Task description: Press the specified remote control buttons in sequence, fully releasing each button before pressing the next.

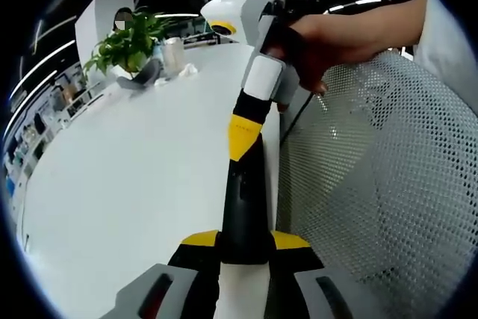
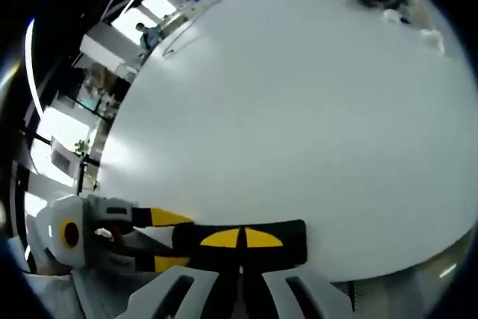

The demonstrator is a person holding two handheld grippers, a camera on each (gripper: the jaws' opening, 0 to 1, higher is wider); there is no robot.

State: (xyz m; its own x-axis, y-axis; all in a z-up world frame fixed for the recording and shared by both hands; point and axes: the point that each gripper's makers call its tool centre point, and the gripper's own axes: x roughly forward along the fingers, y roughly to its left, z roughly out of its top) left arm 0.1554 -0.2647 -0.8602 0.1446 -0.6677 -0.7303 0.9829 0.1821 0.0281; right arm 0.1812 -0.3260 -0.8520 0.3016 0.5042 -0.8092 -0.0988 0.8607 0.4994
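Observation:
A long black remote control (image 1: 243, 199) runs up from between my left gripper's (image 1: 245, 240) yellow-tipped jaws, which are shut on its near end. My right gripper (image 1: 243, 134), held by a hand, comes down from the upper right with its yellow tips together on the remote's far part. In the right gripper view, my right gripper (image 2: 241, 238) is shut with its tips resting on the remote control (image 2: 293, 241), which lies crosswise. The left gripper (image 2: 166, 240) reaches in from the left and clamps the remote's end. The buttons are hidden.
The white table (image 1: 127, 184) stretches away to the left. A potted plant (image 1: 131, 41) and a pale cup (image 1: 173, 54) stand at its far end. A white mesh chair back (image 1: 381, 184) sits close on the right. A person (image 2: 146, 33) stands far off.

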